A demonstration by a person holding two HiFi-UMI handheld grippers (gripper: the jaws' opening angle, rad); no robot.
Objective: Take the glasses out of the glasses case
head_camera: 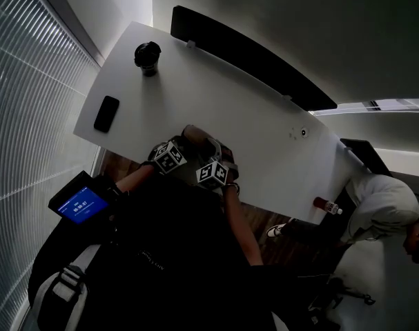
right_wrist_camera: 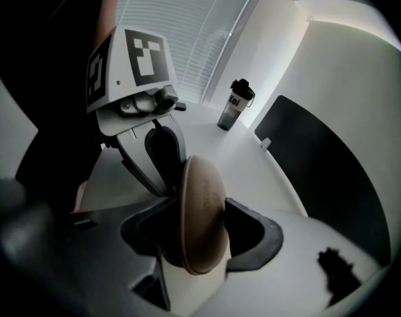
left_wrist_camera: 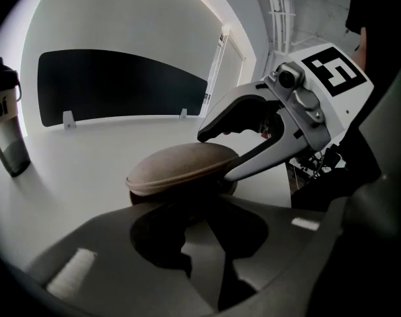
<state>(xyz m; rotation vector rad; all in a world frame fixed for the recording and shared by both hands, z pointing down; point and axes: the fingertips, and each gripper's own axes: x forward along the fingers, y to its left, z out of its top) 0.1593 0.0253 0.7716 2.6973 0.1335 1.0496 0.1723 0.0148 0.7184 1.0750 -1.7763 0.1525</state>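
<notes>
Case (left_wrist_camera: 180, 167) lies flat on the white table (head_camera: 216, 95) near the front edge, with both grippers at it. The tan lid is down and the seam closed, so the glasses cannot be seen.

Left gripper (left_wrist_camera: 199, 210) points at the case's near end. Its jaws are partly apart and the end sits at their tips. Shadow hides the pads, so can't tell if they press.

Right gripper (right_wrist_camera: 199, 226) comes in from the other side, jaws spread wide. The case stands edge-on between them with dark gaps either side, so no clamp. In the left gripper view one right jaw hangs over the lid and the other runs along the case's side.

Farther back on the table are a black bottle (head_camera: 148, 57) and a phone (head_camera: 106, 113), with a dark divider (head_camera: 250, 54) along the far edge. A small red-capped bottle (head_camera: 328, 206) sits at the right end. A person (head_camera: 382, 205) is beside that end.
</notes>
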